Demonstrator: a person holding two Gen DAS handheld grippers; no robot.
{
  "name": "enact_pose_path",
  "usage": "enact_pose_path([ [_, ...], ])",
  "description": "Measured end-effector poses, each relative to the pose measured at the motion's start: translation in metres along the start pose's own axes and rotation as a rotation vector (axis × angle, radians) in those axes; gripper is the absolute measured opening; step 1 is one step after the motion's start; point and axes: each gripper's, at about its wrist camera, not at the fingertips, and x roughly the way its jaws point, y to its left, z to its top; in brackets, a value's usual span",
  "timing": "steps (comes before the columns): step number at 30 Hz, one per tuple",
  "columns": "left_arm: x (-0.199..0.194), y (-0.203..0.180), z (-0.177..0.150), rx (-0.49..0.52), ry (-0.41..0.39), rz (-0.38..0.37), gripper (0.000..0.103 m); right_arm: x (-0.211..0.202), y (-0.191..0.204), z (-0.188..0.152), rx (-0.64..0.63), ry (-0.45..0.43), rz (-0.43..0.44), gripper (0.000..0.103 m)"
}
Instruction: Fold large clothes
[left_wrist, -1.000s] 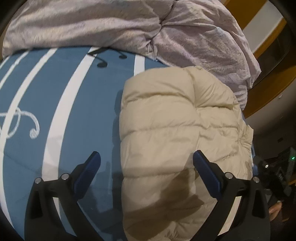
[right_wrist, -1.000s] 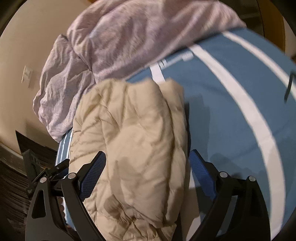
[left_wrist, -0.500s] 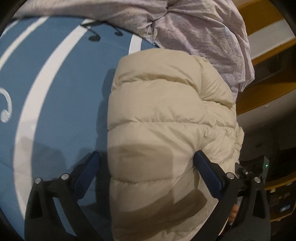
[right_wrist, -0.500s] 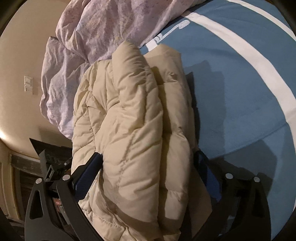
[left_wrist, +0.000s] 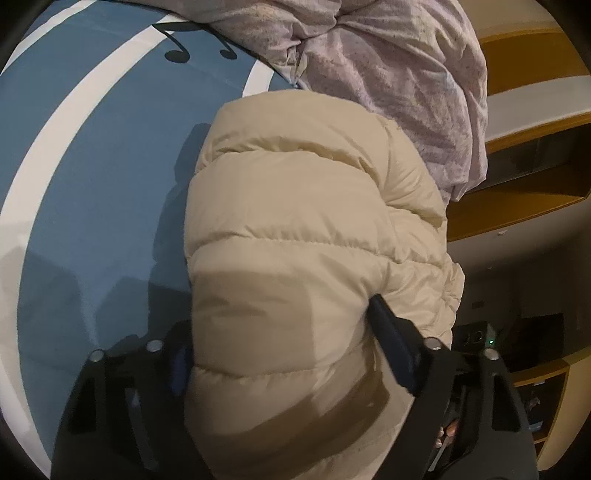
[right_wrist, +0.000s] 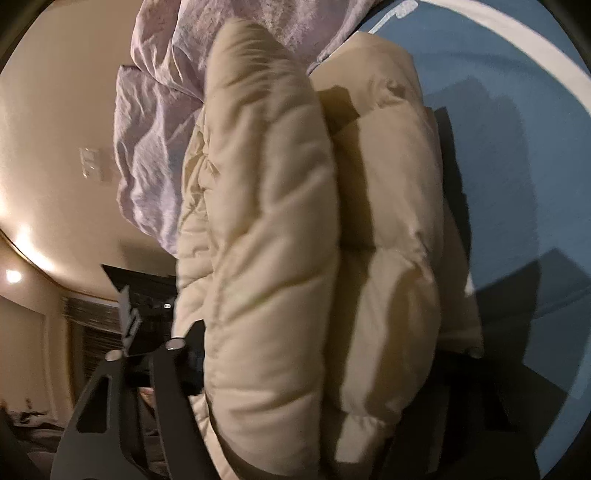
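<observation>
On the blue bedsheet (left_wrist: 92, 192), both grippers have just closed onto the cream puffer jacket (left_wrist: 303, 229); lilac duvet (left_wrist: 388, 62) behind.

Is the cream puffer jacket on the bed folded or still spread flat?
Folded: the cream puffer jacket lies as a thick bundle on the blue bedsheet, with stacked layers showing in the right wrist view.

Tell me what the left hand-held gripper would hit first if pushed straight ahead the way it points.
The cream puffer jacket: the left hand-held gripper has just been closing around its folded bulk, which fills the line ahead. Beyond it lies the lilac quilt, though depth is unclear.
</observation>
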Motion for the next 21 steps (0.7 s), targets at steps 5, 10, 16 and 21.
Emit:
enact_pose_path([
  [5,-0.010,0.000,0.006,-0.010,-0.028,-0.023,0.060,0.001,0.007,0.003,-0.002,-0.008,0.055,0.045],
  [10,-0.025,-0.002,0.020,-0.002,-0.083,-0.032,0.046,0.009,0.024,0.015,-0.037,-0.012,0.095,0.037],
  [16,-0.052,0.001,0.050,0.012,-0.179,-0.026,0.042,0.033,0.056,0.040,-0.114,0.002,0.144,0.033],
  [21,-0.075,0.012,0.072,0.009,-0.251,-0.006,0.042,0.060,0.079,0.059,-0.178,0.036,0.159,0.033],
])
